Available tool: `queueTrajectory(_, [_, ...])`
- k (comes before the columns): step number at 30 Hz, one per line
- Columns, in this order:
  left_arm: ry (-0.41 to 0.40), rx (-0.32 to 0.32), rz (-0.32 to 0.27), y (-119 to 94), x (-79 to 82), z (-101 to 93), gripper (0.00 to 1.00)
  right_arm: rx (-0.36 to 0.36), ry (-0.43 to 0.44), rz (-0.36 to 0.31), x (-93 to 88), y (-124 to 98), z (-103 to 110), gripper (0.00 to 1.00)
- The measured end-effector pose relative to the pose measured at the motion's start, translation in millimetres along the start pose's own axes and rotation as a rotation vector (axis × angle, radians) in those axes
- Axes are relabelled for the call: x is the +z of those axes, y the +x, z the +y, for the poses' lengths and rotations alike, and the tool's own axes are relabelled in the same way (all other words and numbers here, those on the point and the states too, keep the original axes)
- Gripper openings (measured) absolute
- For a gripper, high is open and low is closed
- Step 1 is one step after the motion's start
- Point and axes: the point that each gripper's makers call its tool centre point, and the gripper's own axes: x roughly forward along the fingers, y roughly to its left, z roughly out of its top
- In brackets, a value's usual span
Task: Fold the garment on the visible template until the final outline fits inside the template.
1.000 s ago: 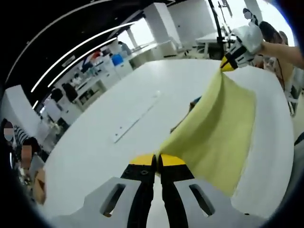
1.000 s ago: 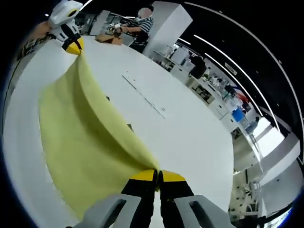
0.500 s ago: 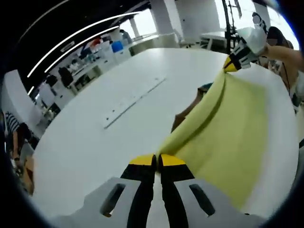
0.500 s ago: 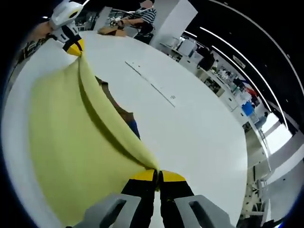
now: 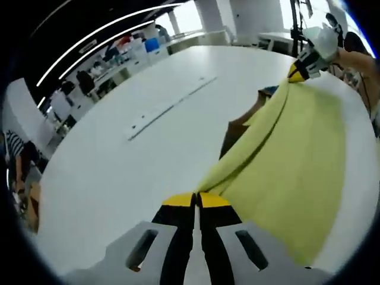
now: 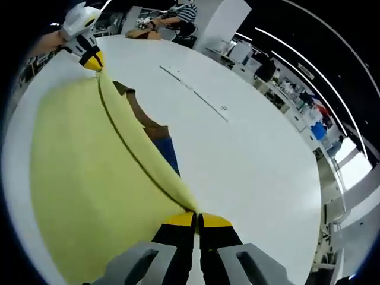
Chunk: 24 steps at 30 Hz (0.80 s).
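White and wide, the table [image 5: 119,166] carries one yellow garment [image 5: 291,178], stretched between two grippers, with an open workroom of shelves and benches behind it. No brand, label or writing can be read on the cloth, the table or the grippers.

In the left gripper view, the left gripper [image 5: 196,200] rises from the bottom with its yellow-tipped jaws pressed together on one corner of the garment. From that corner the taut top edge runs up to the right gripper [image 5: 298,73], which pinches the other corner, held by a person's hand [image 5: 347,56]. The cloth hangs from that edge and spreads onto the table toward the right.

In the right gripper view, the right gripper [image 6: 198,220] likewise has its jaws closed on the garment [image 6: 89,172], and the left gripper [image 6: 92,60] grips the far corner at upper left.

Beneath the lifted edge lies a brown template [image 6: 145,119] with a blue patch [image 6: 168,151] beside it; in the left gripper view the brown shape [image 5: 234,133] peeks out just beside the fold. One long, thin pale strip [image 5: 169,107] lies on the table, well apart from the cloth.
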Motion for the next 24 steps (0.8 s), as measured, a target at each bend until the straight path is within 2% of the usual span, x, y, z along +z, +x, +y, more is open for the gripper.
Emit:
queueTrajectory(4, [0.017, -0.006, 0.007, -1, -1.9, -1.7, 0.00, 0.012, 0.038, -0.015, 1.5, 0, -1, 0.00])
queueTrajectory(6, [0.029, -0.011, 0.008, -1, -2.1, -2.0, 0.00, 0.013, 0.088, -0.032, 3.7, -2, -3, 0.00])
queueTrajectory(8, [0.037, -0.013, 0.000, -3, -0.7, -2.9, 0.00, 0.028, 0.109, -0.053, 7.6, -7, -2, 0.03])
queueTrajectory(10, [0.027, -0.022, -0.014, -4, 1.3, -5.5, 0.03, 0.024, 0.097, -0.056, 8.6, -11, -2, 0.08])
queueTrajectory(13, [0.031, -0.049, -0.029, -4, 3.3, -13.8, 0.16, 0.045, 0.062, -0.064, 11.0, -14, 3, 0.14])
queueTrajectory(16, [0.078, -0.069, -0.018, -3, 2.0, -21.0, 0.21, 0.057, 0.028, -0.066, 11.7, -14, 7, 0.18])
queueTrajectory(19, [0.130, -0.066, 0.005, -2, -2.0, -23.0, 0.20, 0.041, -0.031, -0.049, 8.6, -11, 4, 0.17])
queueTrajectory(21, [0.184, -0.025, 0.036, 0, -7.0, -15.6, 0.19, 0.035, -0.042, -0.039, 6.3, -7, 4, 0.15])
queueTrajectory(24, [0.179, -0.018, 0.032, 2, -7.5, -12.1, 0.13, 0.025, -0.049, -0.035, 5.6, -5, 2, 0.07])
